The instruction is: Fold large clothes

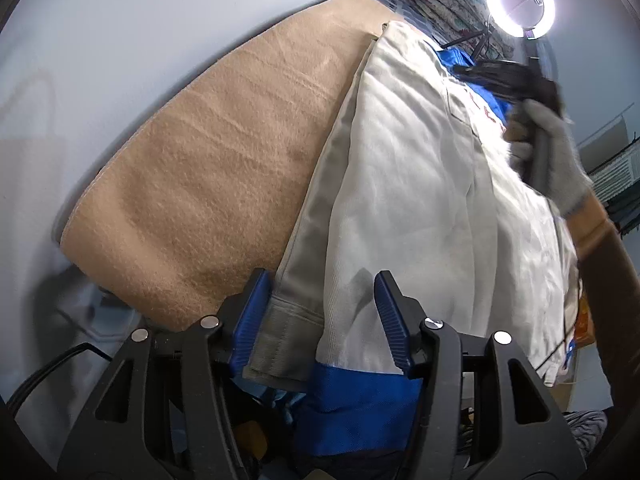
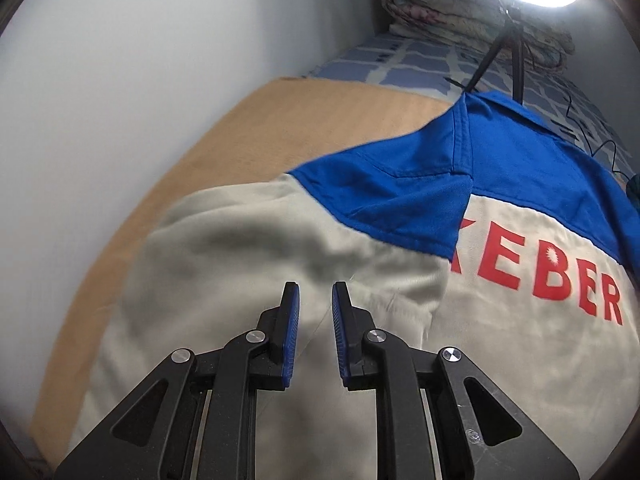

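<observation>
Left fingers [image 1: 256, 312] spread wide, straddling the near hem of the jacket [image 1: 420, 200], cuff band and blue panel lying in the gap; pads not pressed in, so no clamp yet. Right fingers [image 2: 290, 320] nearly together, a narrow gap between the pads; cloth in that gap looks likely but cannot tell for sure, the view being blurred there. Right gripper [image 2: 314, 320] over the grey sleeve area, close to the fabric; the same tool seen from the left wrist, held by a gloved hand [image 1: 556, 156] near the collar end.

Jacket spread back-up on the tan blanket [image 1: 192, 168], on the bed [image 2: 400, 60]: blue yoke and collar far, red lettering across the back, one side already turned over the body. Ring light [image 1: 520, 0] on a tripod beyond.

Judged step: mid-fold, sleeve side brought in, hem end about to be taken. Next move probably: close the left fingers on the hem layers, pin or lift the far end with the right, carry the hem toward the collar, keeping the edges square.
</observation>
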A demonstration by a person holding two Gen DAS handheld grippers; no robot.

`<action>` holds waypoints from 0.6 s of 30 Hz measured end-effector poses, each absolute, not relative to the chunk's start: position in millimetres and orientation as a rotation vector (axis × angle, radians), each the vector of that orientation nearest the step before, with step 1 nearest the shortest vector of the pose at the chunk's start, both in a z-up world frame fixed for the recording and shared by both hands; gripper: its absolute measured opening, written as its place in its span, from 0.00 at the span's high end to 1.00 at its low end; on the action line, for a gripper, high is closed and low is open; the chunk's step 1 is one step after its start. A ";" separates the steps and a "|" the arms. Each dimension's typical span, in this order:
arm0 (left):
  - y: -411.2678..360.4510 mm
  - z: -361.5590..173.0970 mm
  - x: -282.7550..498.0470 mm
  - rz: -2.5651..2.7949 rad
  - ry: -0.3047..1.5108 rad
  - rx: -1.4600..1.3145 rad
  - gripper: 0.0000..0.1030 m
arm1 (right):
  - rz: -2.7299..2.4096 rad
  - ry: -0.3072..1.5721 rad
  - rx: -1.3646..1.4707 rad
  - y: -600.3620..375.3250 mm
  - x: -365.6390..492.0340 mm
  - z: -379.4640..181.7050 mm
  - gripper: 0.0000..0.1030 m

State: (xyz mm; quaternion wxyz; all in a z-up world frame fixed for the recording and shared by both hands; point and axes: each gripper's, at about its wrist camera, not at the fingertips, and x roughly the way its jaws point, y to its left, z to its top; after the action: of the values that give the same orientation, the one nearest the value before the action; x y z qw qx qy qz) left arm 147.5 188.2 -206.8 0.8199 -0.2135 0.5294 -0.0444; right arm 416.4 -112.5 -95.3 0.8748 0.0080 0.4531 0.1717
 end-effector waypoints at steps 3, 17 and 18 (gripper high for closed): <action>188.5 -208.7 146.5 -0.083 1.136 -0.444 0.47 | 0.451 0.919 -0.005 -112.5 372.2 -75.6 0.85; 177.1 -184.3 131.1 -0.069 1.031 -0.379 0.87 | 0.623 1.082 -0.108 -64.4 237.0 -113.9 0.63; 175.0 -180.5 129.6 -0.078 1.020 -0.372 0.87 | 0.628 1.111 -0.086 -63.7 239.1 -122.2 0.61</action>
State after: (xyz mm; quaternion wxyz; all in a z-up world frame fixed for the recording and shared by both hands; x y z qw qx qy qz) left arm 129.6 175.0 -180.5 0.8555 -0.1768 0.4852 -0.0372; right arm 239.1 -63.7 -122.2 0.8024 -0.0403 0.5183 0.2930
